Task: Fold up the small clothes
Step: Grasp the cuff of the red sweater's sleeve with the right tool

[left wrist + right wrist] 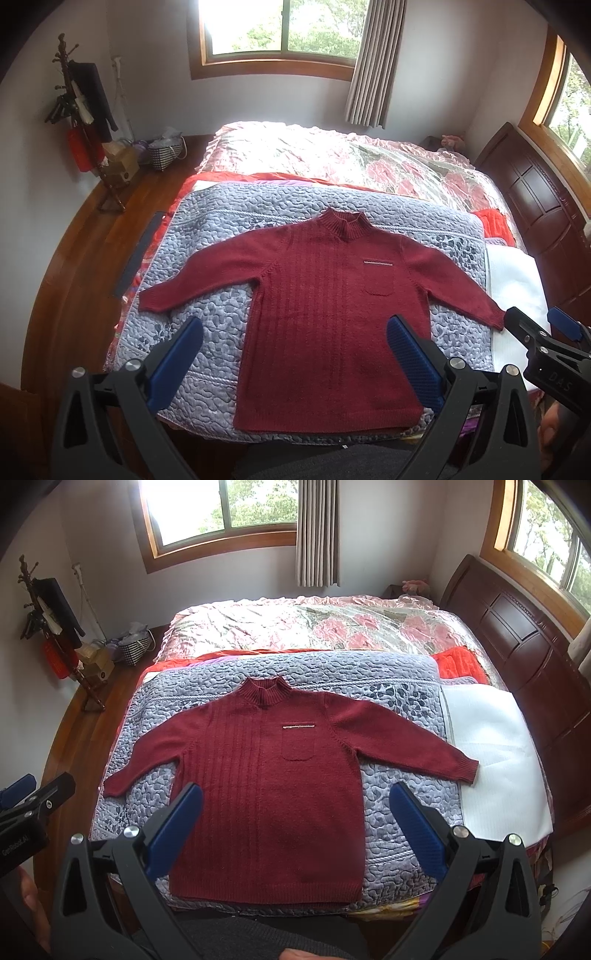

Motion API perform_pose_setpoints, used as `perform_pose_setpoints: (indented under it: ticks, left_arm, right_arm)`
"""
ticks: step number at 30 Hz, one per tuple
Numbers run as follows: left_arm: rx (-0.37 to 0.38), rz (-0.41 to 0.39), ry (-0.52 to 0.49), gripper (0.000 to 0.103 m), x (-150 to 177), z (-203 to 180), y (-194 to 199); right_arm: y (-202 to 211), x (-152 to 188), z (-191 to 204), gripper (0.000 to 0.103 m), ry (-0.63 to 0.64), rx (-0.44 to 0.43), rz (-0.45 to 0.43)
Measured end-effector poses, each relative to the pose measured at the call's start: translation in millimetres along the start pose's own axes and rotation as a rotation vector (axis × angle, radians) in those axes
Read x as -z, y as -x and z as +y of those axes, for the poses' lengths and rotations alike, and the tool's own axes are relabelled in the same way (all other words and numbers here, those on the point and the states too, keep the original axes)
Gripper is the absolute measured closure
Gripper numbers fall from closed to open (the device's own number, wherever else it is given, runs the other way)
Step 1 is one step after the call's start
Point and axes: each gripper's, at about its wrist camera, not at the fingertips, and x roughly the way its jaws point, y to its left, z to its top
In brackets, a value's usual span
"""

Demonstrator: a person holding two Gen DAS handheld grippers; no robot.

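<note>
Left wrist view shows my left gripper (pixel 295 358) spread wide above the dark red ribbed knit sweater (pixel 325 314), flat, unfolded on the grey-blue quilted bedspread (pixel 221 229). My right gripper (pixel 295 830) gapes empty too. Folding hasn't begun; next I'd pinch a sleeve cuff.

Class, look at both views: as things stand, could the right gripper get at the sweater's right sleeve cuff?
Probably yes. The right gripper is open and holds nothing, the cuff lies flat and uncovered on the quilt, and nothing stands between them.
</note>
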Motion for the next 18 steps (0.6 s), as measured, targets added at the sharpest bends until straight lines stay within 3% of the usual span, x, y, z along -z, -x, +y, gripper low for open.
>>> perform_pose_setpoints:
  ticks: [7,11,15,18]
  left_arm:
    - [-0.035,-0.012,-0.024,0.004,-1,-3,-22]
    - [0.000,-0.091,-0.042,0.004,-3,-10,-34]
    - [0.008,-0.196,-0.096,0.004,-7,-29,-45]
    - [0.068,-0.139,-0.115,0.004,-15,-49,-69]
  right_arm:
    - [-8,-2,-1,0.003,-0.005,0.010,-0.013]
    - [-12,-2,-16,0.003,0.001,0.041,-0.133]
    - [-38,-5,-62,0.003,-0.099,0.047,-0.117]
    - [-68,-3,-108,0.004,-0.184,0.083,-0.060]
